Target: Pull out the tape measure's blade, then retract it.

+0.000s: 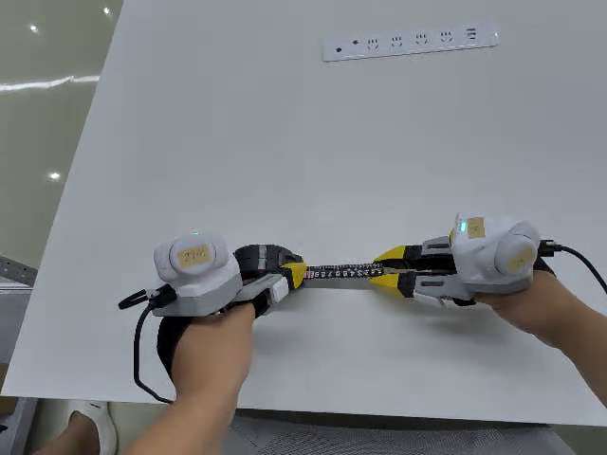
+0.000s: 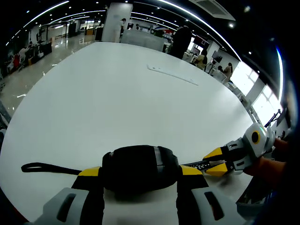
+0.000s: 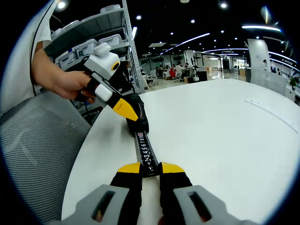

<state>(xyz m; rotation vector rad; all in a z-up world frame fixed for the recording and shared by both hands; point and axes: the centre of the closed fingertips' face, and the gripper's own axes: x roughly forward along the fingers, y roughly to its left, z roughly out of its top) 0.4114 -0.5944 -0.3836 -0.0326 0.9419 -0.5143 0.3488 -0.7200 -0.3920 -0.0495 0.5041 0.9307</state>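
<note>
Near the front edge of the plain white rectangular table [image 1: 285, 142]: a black, rounded tape measure case [image 2: 140, 168], left of centre, pinched across its sides by the left gripper [image 1: 285, 266]. White body, black jaws with yellow tips, closed only as far as the case allows. Left hand [image 1: 213, 355] wrapped round its handle, reaching in from the near edge. In the left gripper view, a thin black wrist strap [image 2: 44, 167] trailing flat over the table from the case's left side.

Running rightward out of the case, a short stretch of dark blade [image 1: 346, 271] with white numerals, roughly level. Resting on the tabletop or just above it, not clear. At its right end, the right gripper [image 3: 149, 168], same make, jaws brought together on the blade's tip, with nothing but the blade between the yellow pads [image 3: 129, 168]. Right hand [image 1: 533, 305] gripping that handle at the right.

Grippers facing each other along the blade, near but not touching — the drawn-out blade alone between them.

Far side of the table: a long white power strip [image 1: 410, 42], well apart from the work. In the right gripper view, off the near edge, a grey mesh chair back [image 3: 37, 154]. Behind the left gripper, metal shelving with pale bins [image 3: 93, 33].
</note>
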